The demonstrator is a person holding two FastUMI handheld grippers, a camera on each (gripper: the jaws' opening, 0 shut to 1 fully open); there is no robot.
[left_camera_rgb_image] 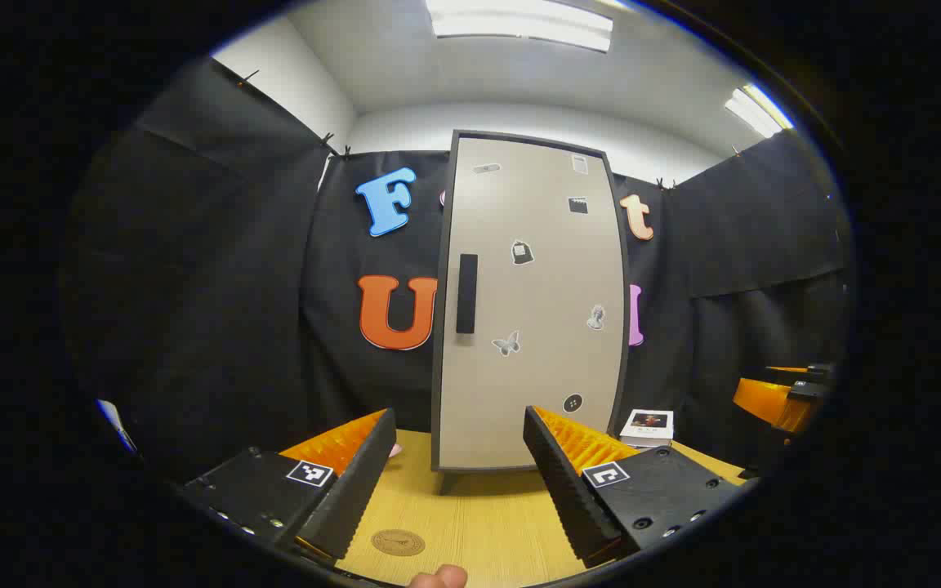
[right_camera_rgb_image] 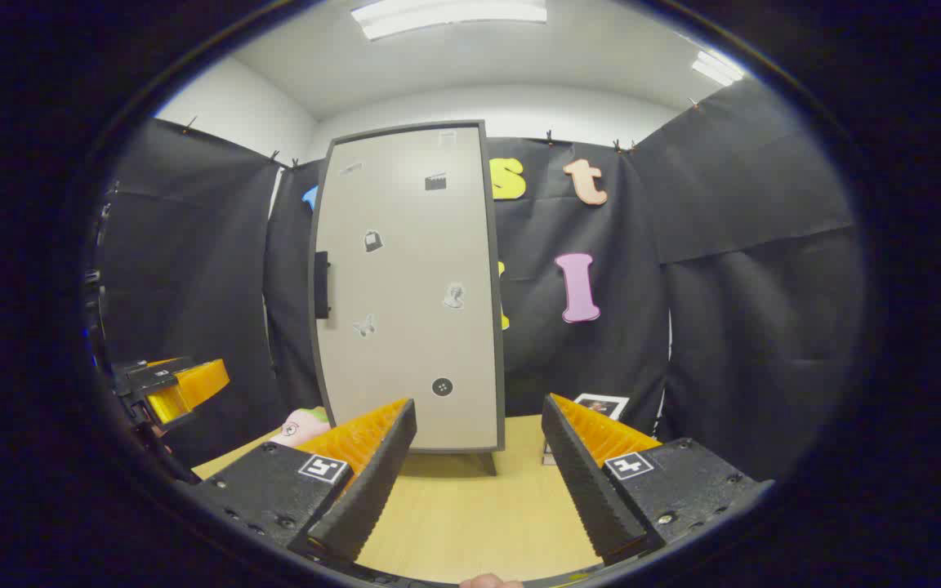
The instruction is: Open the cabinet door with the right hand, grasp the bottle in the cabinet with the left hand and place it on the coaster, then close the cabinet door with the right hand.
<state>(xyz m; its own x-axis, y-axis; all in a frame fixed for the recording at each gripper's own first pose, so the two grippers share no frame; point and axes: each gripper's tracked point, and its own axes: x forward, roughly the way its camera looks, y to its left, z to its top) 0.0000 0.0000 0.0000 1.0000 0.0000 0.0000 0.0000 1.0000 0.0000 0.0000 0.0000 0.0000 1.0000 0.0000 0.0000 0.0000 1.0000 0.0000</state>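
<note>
Pale wood makes up the table (left_camera_rgb_image: 479,523), and on it stands the cabinet (left_camera_rgb_image: 532,310), upright, its grey door (right_camera_rgb_image: 413,286) shut flush and dotted with small stickers. A dark handle (left_camera_rgb_image: 466,292) runs vertically near the door's left edge. In front of the cabinet, nearer the camera, a round coaster (left_camera_rgb_image: 398,542) lies flat on the wood. Just right of the cabinet's foot sits a small white box (left_camera_rgb_image: 648,428); at its left foot there is something pink (right_camera_rgb_image: 301,426), perhaps a soft toy, too hidden to tell. The left gripper (left_camera_rgb_image: 456,482) hangs before the cabinet, fingers spread wide around nothing. The right gripper (right_camera_rgb_image: 477,482) is likewise wide and empty, facing the door's right half.
</note>
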